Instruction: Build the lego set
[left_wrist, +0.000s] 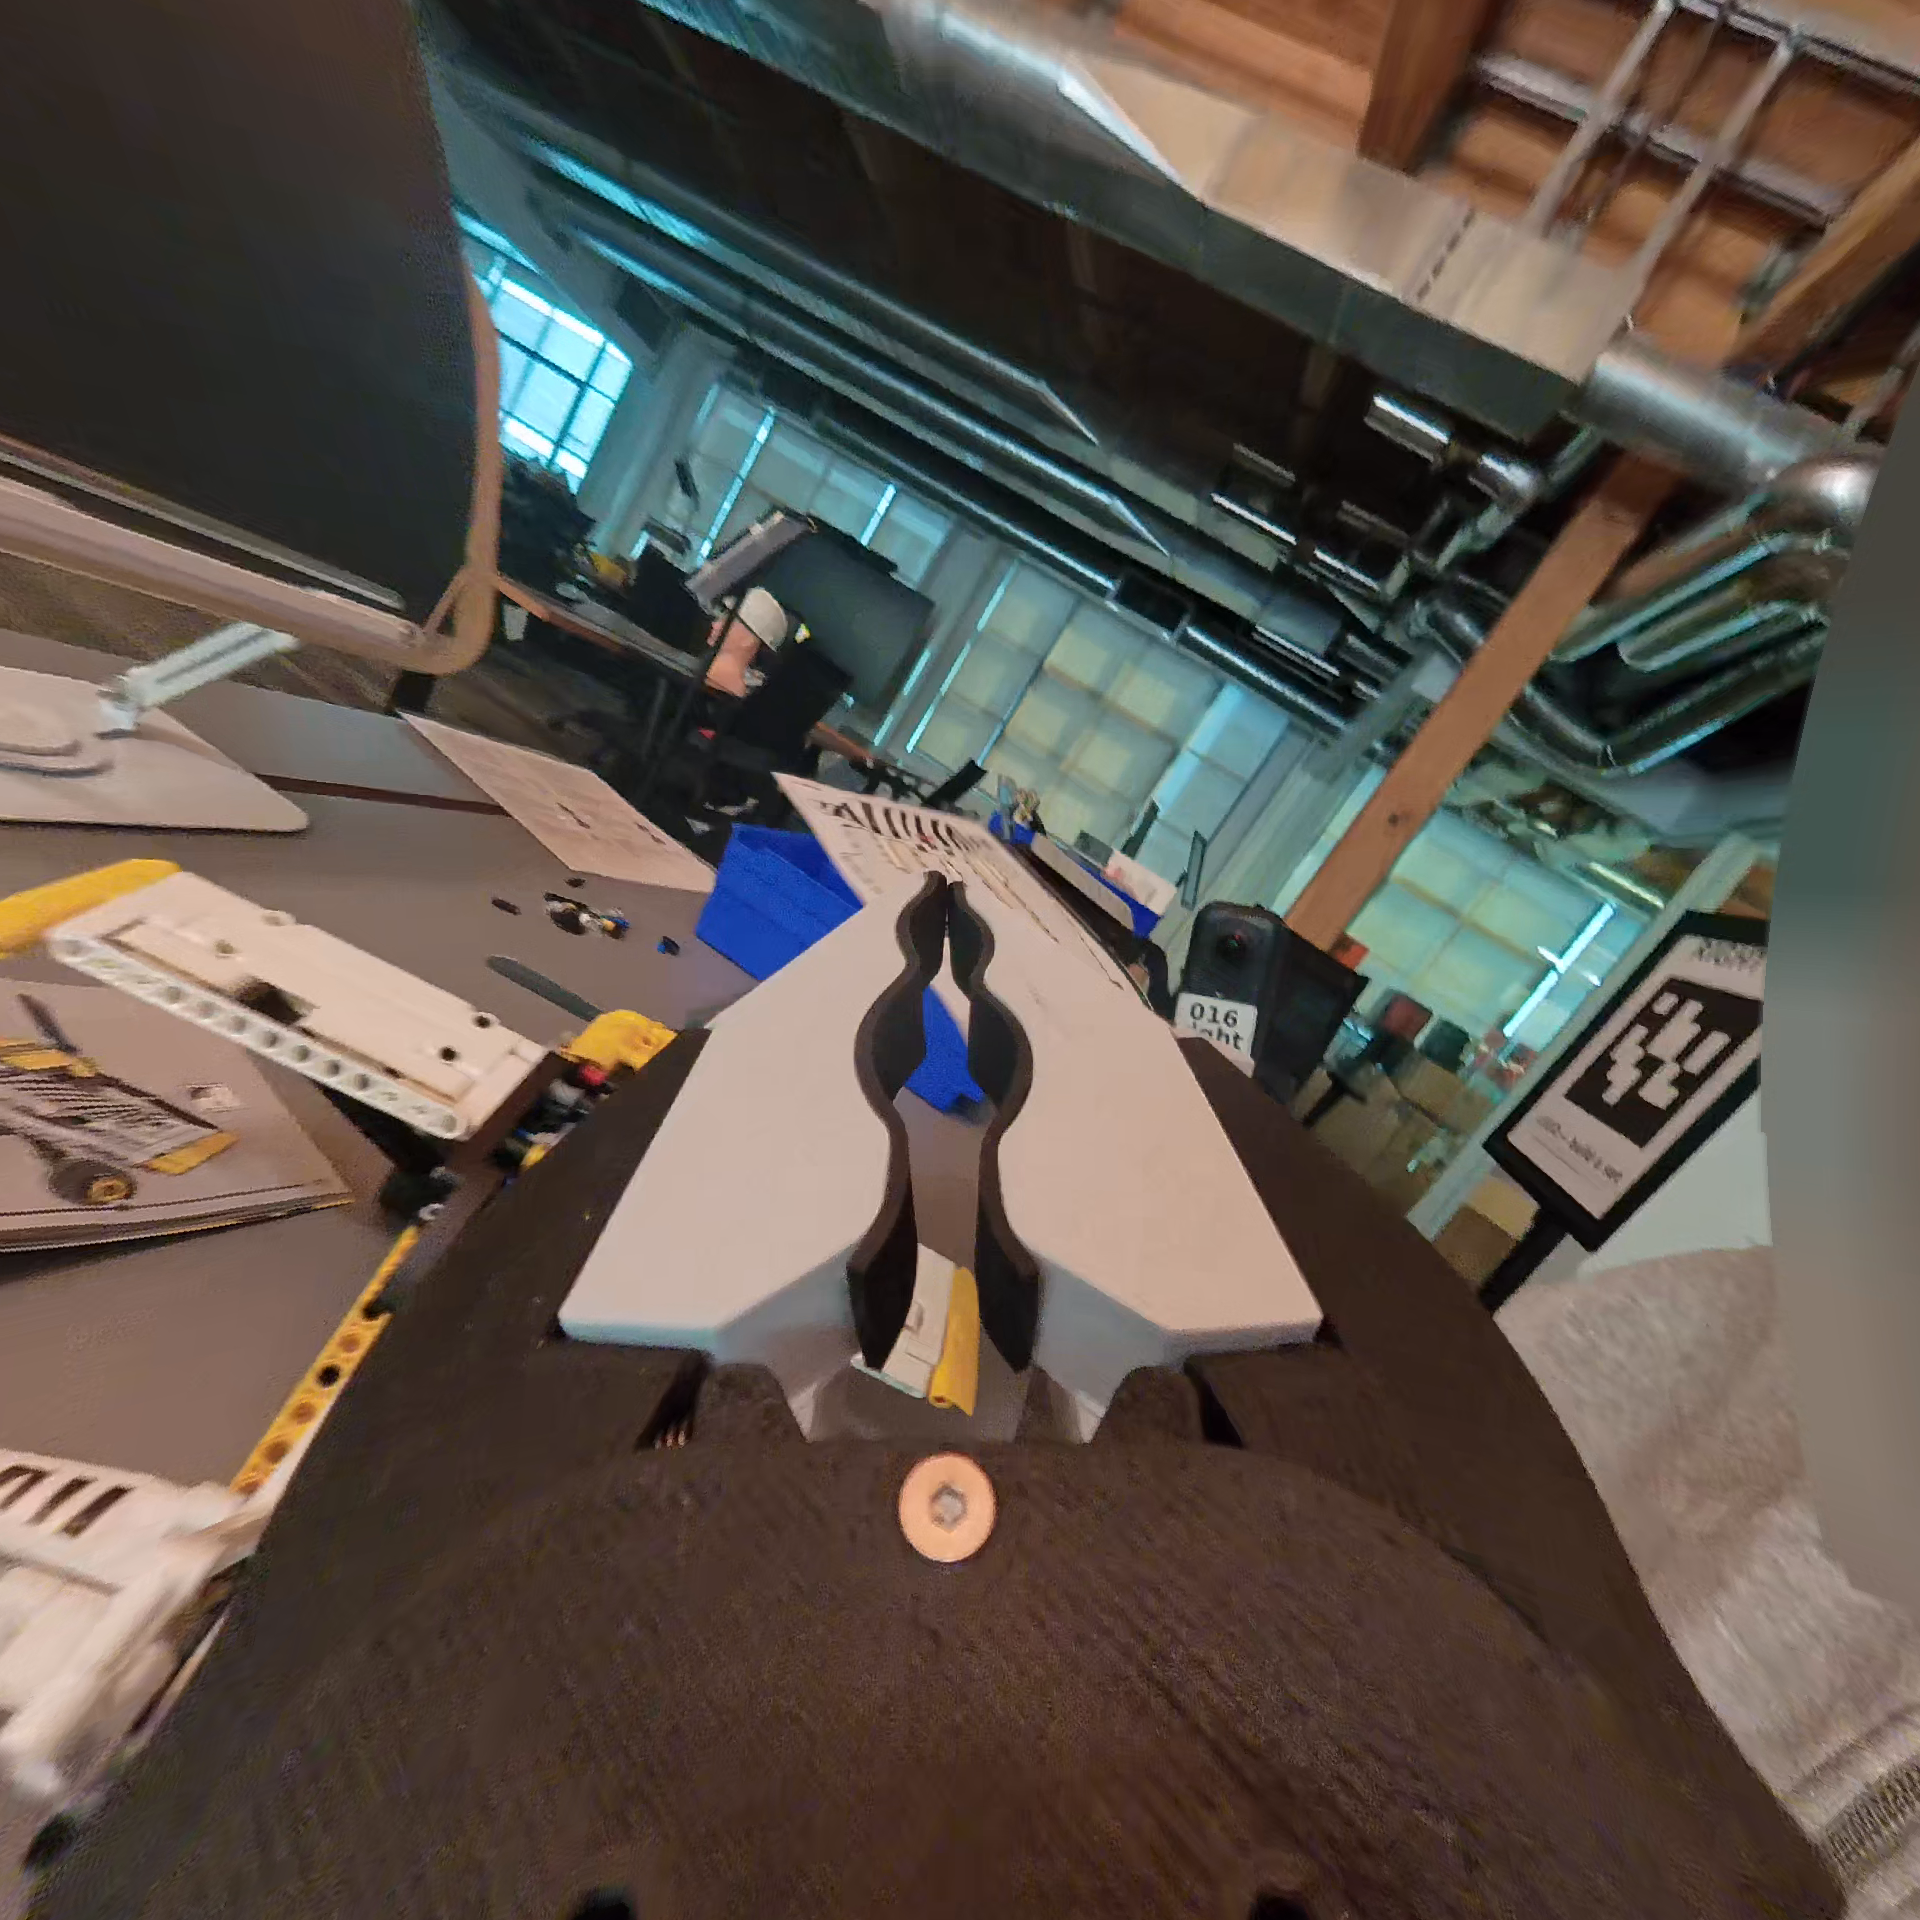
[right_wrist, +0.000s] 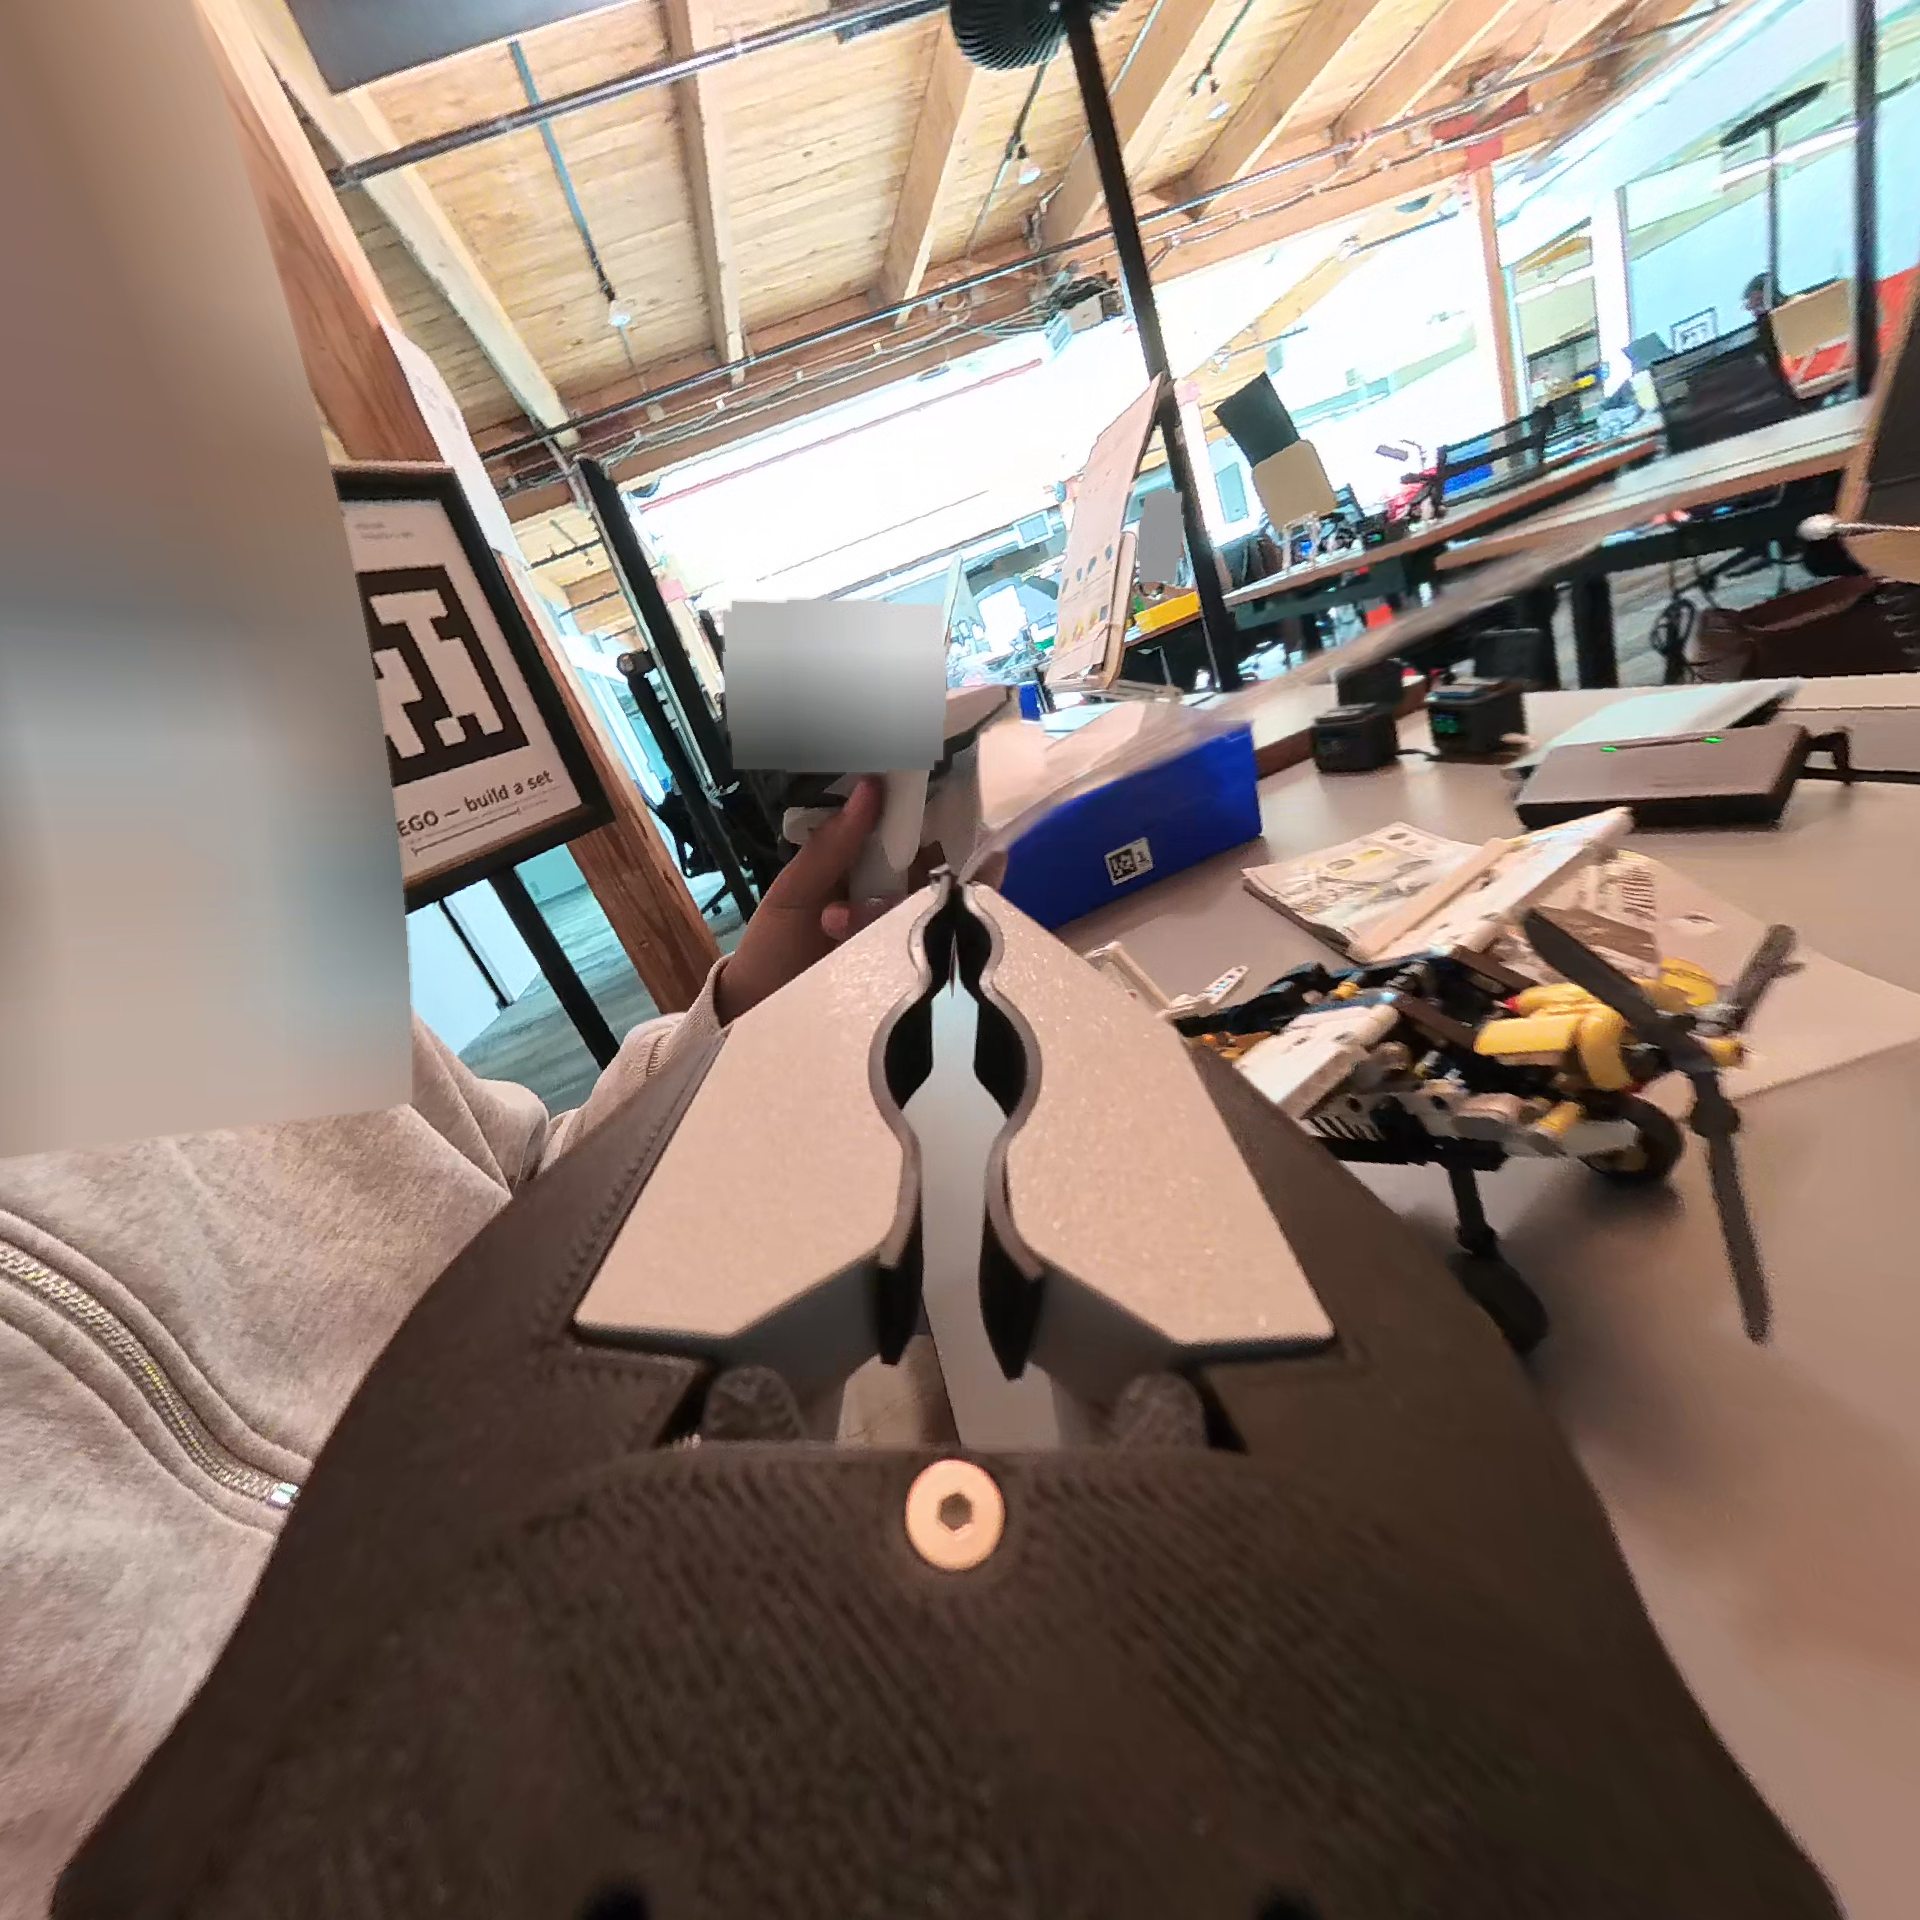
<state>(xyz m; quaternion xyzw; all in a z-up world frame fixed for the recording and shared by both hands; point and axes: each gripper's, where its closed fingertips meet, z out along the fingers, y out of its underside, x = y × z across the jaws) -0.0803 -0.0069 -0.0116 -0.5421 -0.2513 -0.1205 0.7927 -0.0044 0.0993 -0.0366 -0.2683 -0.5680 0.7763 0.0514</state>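
Observation:
The Lego plane (right_wrist: 1455, 1039), white, yellow and black with a dark propeller (right_wrist: 1714, 1091), stands on the grey table to the right of my right gripper (right_wrist: 951, 888). That gripper is shut, tips touching, with nothing seen between them, and it is raised off the table. My left gripper (left_wrist: 948, 894) is also shut at the tips. The plane's white wing (left_wrist: 281, 997) with a yellow tip lies to its left. A white and yellow bit (left_wrist: 951, 1340) shows through the gap near the finger bases; I cannot tell whether it is held.
The instruction booklet (left_wrist: 125, 1122) lies left of the wing and also shows in the right wrist view (right_wrist: 1351, 894). A blue bin (left_wrist: 779, 894) stands ahead. Small loose pieces (left_wrist: 582, 914) lie on the table (left_wrist: 395, 883). A framed marker sign (right_wrist: 457, 675) stands at the table edge. My right fingertips sit around 15 cm from my left ones. My left gripper is the nearer one to the plane's white wing (left_wrist: 281, 997): about 20 cm, against 25 cm.

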